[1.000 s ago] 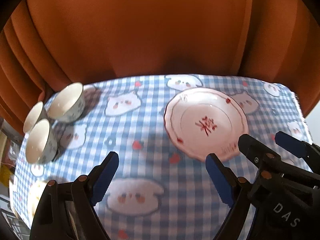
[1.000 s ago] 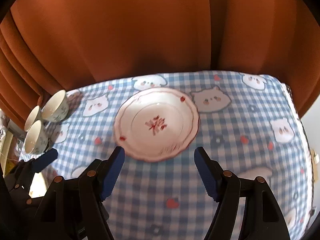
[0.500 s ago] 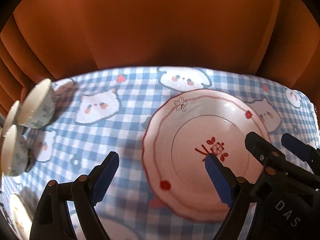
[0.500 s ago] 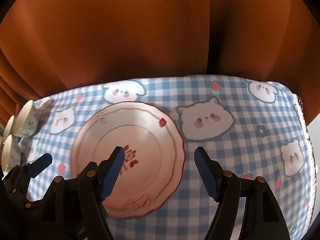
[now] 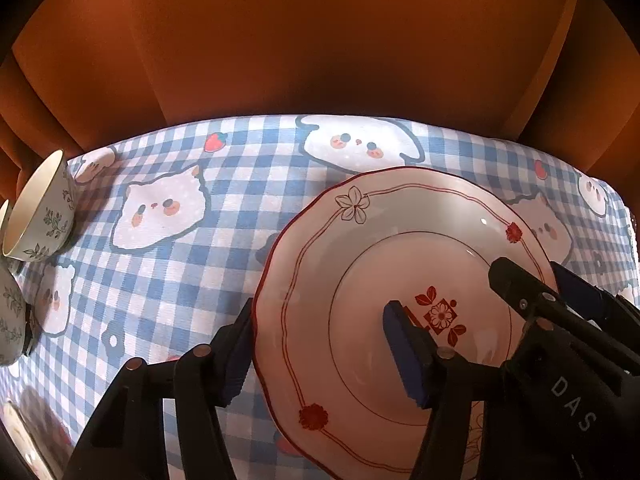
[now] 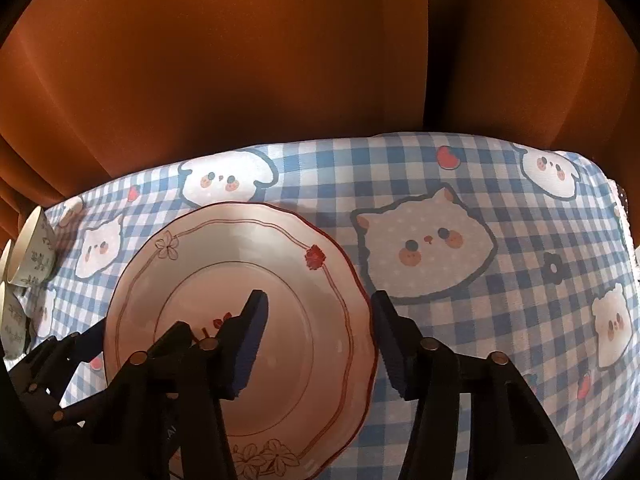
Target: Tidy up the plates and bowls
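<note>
Left wrist view: the left gripper (image 5: 320,348) has its fingers spread wide, straddling the left rim of the plate (image 5: 360,248), one finger outside the edge and low beside the cloth, the other over the plate's well; neither finger visibly presses the rim. The plate, white glazed ware with a scalloped red border and a red motif at centre, lies flat on the worktop (image 5: 192,280), which is covered by a blue-and-white checked cloth printed with cats and strawberries. Patterned bowls (image 5: 40,208) stand well apart at the far left edge. The right gripper's fingers (image 5: 532,296) enter from the right over the plate. Right wrist view: the right gripper (image 6: 320,344) is likewise unclenched, its fingers bracketing the plate's right rim, one above the well and one just outside the edge; contact cannot be confirmed. The same bowls (image 6: 32,248) appear at the far left. Judged from its glaze and form, the plate is rigid, moderately heavy, slippery and breakable; the sensible hold is across the thin raised rim, at opposite sides, with even pressure so it does not tip or slide out. An orange curtain (image 6: 240,80) hangs in folds directly behind the worktop and closes off the rest of the room.
</note>
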`<state>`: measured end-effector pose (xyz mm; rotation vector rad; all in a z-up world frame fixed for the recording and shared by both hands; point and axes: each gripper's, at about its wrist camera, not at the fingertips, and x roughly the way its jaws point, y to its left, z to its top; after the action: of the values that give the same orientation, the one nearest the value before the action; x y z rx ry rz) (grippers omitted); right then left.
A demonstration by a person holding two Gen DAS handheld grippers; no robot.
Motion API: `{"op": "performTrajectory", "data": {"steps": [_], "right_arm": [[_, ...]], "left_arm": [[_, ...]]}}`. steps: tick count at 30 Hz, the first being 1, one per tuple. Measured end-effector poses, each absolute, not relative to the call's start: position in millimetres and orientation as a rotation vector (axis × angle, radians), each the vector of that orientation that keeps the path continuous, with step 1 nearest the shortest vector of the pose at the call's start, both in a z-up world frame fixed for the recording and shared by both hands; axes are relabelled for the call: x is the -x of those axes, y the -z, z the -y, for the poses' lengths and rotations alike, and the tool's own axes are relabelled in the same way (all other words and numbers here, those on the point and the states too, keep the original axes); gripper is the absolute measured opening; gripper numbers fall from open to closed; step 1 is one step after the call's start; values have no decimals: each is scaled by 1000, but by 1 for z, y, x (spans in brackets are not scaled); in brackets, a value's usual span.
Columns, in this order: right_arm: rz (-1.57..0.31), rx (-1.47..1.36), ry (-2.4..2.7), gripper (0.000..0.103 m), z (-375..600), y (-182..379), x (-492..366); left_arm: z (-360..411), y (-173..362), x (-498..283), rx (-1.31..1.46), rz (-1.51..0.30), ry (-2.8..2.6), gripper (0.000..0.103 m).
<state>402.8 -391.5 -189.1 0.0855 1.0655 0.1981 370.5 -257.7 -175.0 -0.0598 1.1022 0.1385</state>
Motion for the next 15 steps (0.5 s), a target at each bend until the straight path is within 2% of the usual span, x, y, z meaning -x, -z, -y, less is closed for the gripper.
{"op": "performTrajectory", "data": {"steps": [15], "right_arm": [[-1141,-98,-178,54,398,184,-347]], "left_arm": [[260,172,-322,3,-1180,-87,63]]}}
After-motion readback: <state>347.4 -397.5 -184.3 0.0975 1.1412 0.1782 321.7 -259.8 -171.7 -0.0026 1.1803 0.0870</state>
